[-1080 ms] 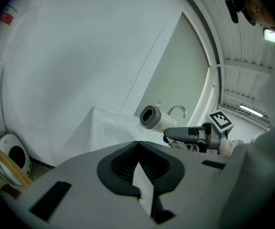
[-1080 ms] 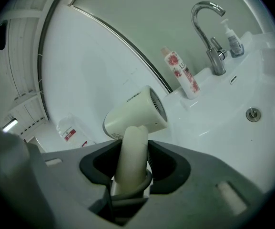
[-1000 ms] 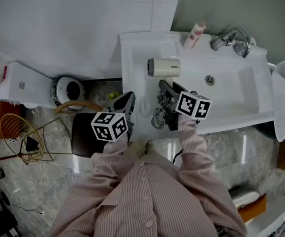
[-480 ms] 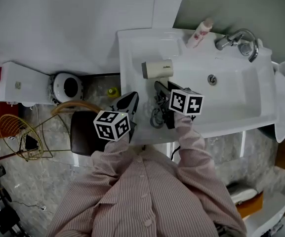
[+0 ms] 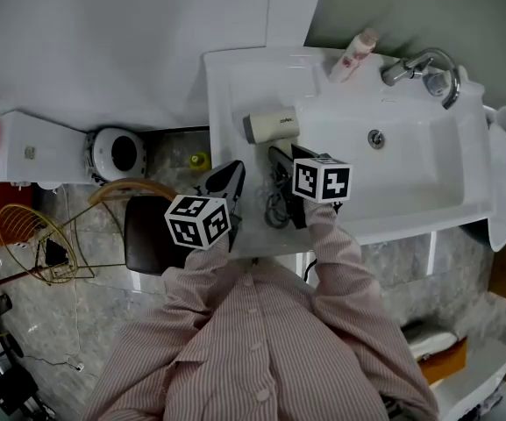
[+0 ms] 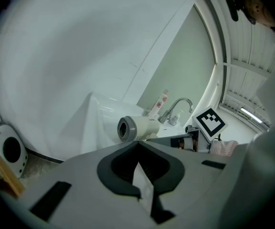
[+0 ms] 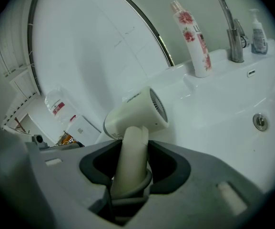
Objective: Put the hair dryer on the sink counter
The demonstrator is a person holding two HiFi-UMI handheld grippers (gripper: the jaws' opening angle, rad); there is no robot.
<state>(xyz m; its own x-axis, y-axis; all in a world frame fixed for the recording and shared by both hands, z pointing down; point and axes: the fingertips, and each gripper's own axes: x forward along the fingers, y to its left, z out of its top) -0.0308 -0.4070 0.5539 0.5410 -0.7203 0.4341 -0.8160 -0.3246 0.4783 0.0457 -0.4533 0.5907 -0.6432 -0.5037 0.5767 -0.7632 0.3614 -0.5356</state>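
Bathroom: white bench [image 5: 235, 86] with a sunken basin [image 5: 410, 160], pale wall behind, marbled floor [image 5: 174, 160] below.
Right claw [image 7: 130, 149]: clenched on the handle of the hair dryer [image 7: 136, 109]; a loop of grey cord [image 7: 130, 187] wraps the handle base inside the jaws.
Hair dryer: cream barrel at 12 o'clock from the right claw in the head view, lying crosswise over the flat left part of the bench, nozzle toward 9 o'clock; whether it touches the surface I cannot tell.
Cord: bundled on the bench front edge, at 7 o'clock from the right claw.
Left claw [image 6: 137, 144]: closed, nothing between its jaws; at the bench's front left corner, 8 o'clock from the dryer.
Basin: at 3 o'clock from the dryer.
Bottle [image 5: 355, 53]: pink-printed, on the back rim at 1 o'clock.
Tap [image 5: 419, 67]: chrome, at 2 o'clock.
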